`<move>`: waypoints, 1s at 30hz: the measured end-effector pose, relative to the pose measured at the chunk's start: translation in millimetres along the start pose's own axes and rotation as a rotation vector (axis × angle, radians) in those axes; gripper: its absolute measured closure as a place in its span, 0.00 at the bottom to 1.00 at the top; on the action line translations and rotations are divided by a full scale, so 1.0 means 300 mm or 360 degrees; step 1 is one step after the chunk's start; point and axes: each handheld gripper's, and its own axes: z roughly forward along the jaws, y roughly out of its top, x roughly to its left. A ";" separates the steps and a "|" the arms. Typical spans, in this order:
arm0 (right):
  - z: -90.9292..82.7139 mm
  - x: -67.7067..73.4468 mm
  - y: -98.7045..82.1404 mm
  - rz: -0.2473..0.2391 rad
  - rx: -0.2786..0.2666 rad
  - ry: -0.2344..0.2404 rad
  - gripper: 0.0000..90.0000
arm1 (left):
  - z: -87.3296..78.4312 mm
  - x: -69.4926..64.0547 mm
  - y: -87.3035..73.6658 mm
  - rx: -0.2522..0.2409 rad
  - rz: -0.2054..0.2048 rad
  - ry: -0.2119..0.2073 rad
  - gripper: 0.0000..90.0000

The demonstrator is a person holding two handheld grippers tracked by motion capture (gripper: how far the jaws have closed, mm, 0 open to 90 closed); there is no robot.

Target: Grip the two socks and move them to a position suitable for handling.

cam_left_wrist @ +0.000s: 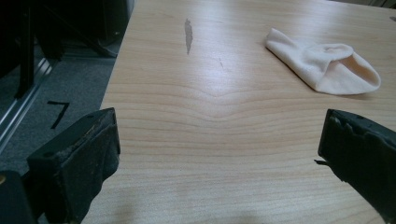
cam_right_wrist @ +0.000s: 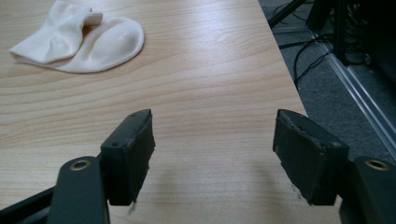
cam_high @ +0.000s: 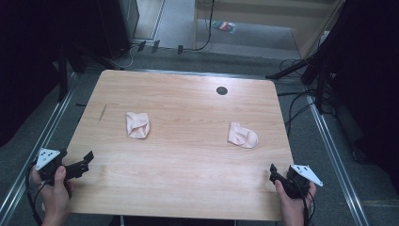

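Left tool (cam_high: 84, 162) gaping, left sock (cam_high: 138, 125) ahead, right tool (cam_high: 274, 173) likewise

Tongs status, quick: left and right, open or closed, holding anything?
Left tongs: open, empty, over the table's near left corner.
Right tongs: open, empty, at the near right edge; socks untouched.

The surface (cam_high: 188, 155) looks like pale wood-grain laminate, smooth with a soft sheen, marked by one dull grey scuff (cam_left_wrist: 188, 35). Both socks, the left sock (cam_high: 137, 125) and the right sock (cam_high: 243, 135), are soft cream knit cloth, matt and slightly ribbed. The left hand-held gripper (cam_left_wrist: 219, 154) and right hand-held gripper (cam_right_wrist: 212, 154) appear to be matt black plastic, with worn, frayed pads (cam_left_wrist: 100, 154), possibly foam. The floor (cam_high: 329, 155) looks like grey carpet.
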 end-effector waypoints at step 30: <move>-0.008 0.416 0.192 -0.0196 -0.0040 0.0451 0.48 | -0.001 0.004 -0.001 -0.0008 -0.0013 -0.0017 0.00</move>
